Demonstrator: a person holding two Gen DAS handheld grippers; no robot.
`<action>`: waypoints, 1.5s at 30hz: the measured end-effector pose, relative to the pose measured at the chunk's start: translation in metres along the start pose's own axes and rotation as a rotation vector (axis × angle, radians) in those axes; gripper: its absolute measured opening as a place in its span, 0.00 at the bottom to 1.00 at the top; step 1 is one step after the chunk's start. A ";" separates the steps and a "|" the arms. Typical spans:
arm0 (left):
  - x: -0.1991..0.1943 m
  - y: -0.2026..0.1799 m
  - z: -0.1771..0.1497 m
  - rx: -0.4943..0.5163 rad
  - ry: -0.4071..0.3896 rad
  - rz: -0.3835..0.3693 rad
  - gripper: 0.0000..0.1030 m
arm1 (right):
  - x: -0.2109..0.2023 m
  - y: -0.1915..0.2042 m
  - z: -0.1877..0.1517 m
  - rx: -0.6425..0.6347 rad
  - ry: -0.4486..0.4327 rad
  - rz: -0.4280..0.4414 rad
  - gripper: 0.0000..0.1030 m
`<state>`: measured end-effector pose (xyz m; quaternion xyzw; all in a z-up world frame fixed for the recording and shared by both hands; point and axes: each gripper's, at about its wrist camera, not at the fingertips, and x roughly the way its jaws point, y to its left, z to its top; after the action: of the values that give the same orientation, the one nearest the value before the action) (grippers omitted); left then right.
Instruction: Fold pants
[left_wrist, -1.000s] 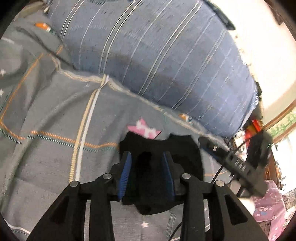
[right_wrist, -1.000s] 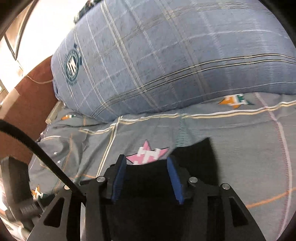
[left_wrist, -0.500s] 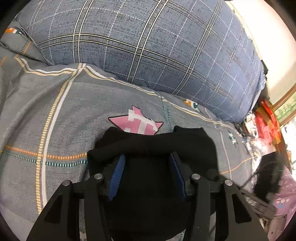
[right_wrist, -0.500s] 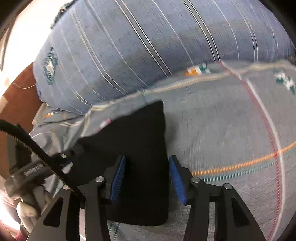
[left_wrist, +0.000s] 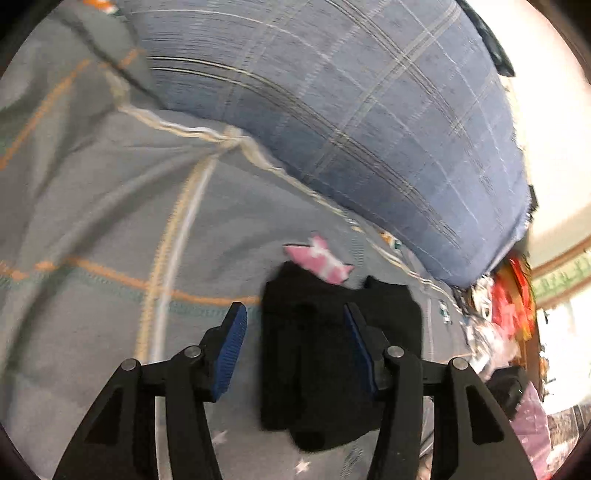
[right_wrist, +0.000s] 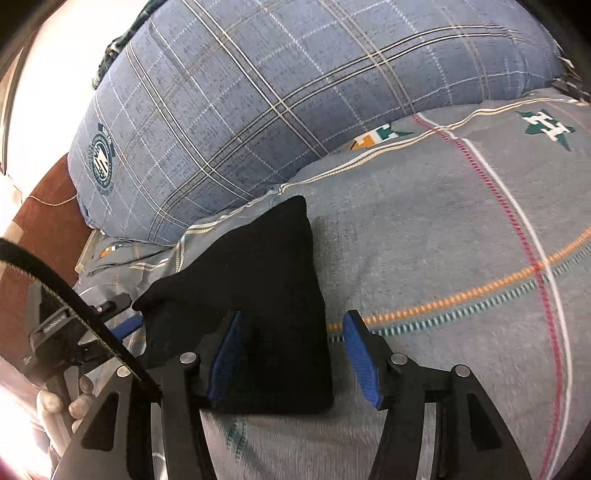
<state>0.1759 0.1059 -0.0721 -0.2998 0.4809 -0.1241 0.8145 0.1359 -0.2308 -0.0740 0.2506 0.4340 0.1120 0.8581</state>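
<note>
Left wrist view: folded black pants (left_wrist: 332, 354) lie on the grey bedspread (left_wrist: 92, 221), just below the blue plaid pillow (left_wrist: 369, 110). Left gripper (left_wrist: 293, 332) gapes, pads clear. Right gripper (right_wrist: 291, 339) is opening, straddling the pants' (right_wrist: 266, 295) right edge.

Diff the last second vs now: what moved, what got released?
Both claws let go of the black pants. The left claw was clamped on the fabric; now its pads stand clear of it, shifted towards the bundle's left edge. The right claw is opening, with only the bundle's right edge between its pads. The pants now lie as a folded bundle. Unchanged: grey bedsheet, blue plaid pillow.
</note>
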 end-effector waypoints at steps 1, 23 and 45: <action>-0.006 0.002 -0.005 0.001 -0.009 0.003 0.51 | -0.006 -0.001 -0.004 0.007 -0.011 0.009 0.60; -0.043 -0.067 -0.126 0.368 -0.110 0.345 0.62 | -0.063 0.019 -0.071 -0.049 -0.074 -0.093 0.66; -0.041 -0.049 -0.126 0.380 -0.085 0.377 0.66 | -0.044 0.036 -0.074 -0.099 -0.020 -0.166 0.67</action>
<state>0.0516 0.0412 -0.0585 -0.0517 0.4615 -0.0456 0.8844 0.0514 -0.1935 -0.0610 0.1722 0.4385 0.0592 0.8801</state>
